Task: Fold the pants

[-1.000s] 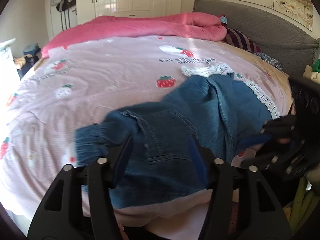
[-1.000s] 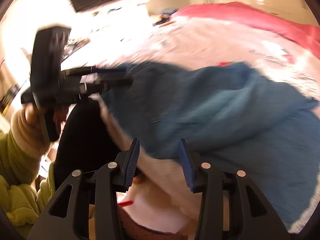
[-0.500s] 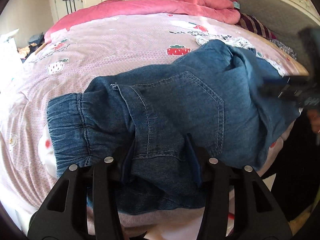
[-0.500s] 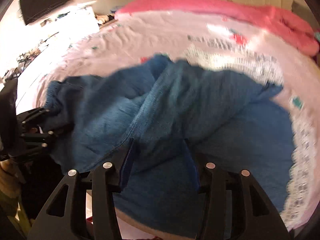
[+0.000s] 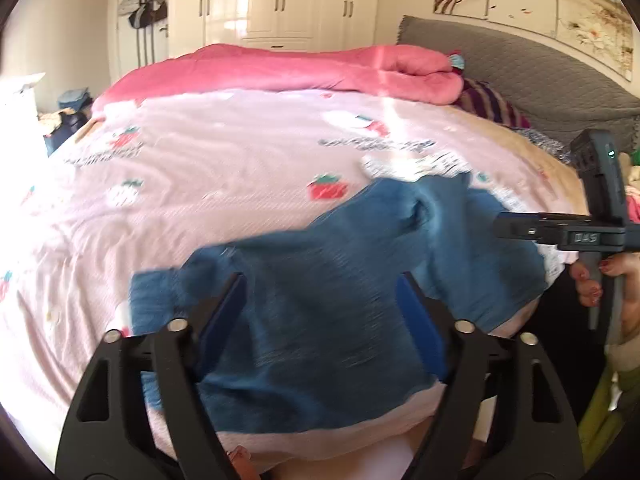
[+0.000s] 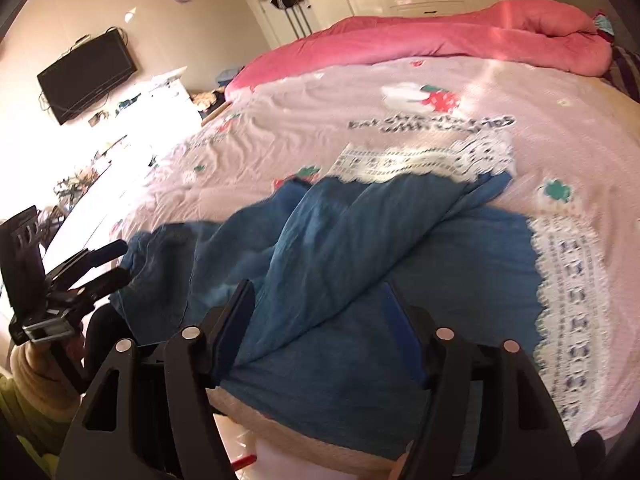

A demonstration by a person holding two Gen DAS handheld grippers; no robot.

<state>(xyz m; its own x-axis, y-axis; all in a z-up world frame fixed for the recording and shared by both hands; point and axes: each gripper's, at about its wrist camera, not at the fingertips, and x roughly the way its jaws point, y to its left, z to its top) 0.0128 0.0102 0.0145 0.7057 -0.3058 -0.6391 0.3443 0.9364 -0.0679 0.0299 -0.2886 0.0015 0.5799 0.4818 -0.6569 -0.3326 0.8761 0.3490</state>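
**Ana:** Denim is lying loose again. The pants (image 5: 320,300) are sitting crumpled at the near edge of the bed (image 5: 224,168), and both sets of tongs are standing apart, gripping nothing. Half a second back the left tongs (image 5: 320,312) were pressing down into the cloth; now they are hovering above it, and the camera is pulling away from the fabric.

**Ben:** So the hold is being let go?

**Ana:** That is my reading. No tidy fold is showing yet, so I judge the task is barely under way and a fresh grasp is being lined up.

**Ben:** What is the left view giving us?

**Ana:** The gathered cuff is poking out at nine o'clock of the heap, and the right tool is crossing in at three o'clock, side-on, so its gap is not showing there.

**Ben:** And the right view?

**Ana:** The right tongs (image 6: 320,324) are gaping over the near hem. A long ridge is running from six o'clock up toward one o'clock, one layer lying over another. White lace trim (image 6: 420,160) is peeking out beyond the denim at twelve and three o'clock. The left tool is showing at nine o'clock, its fingers parted.
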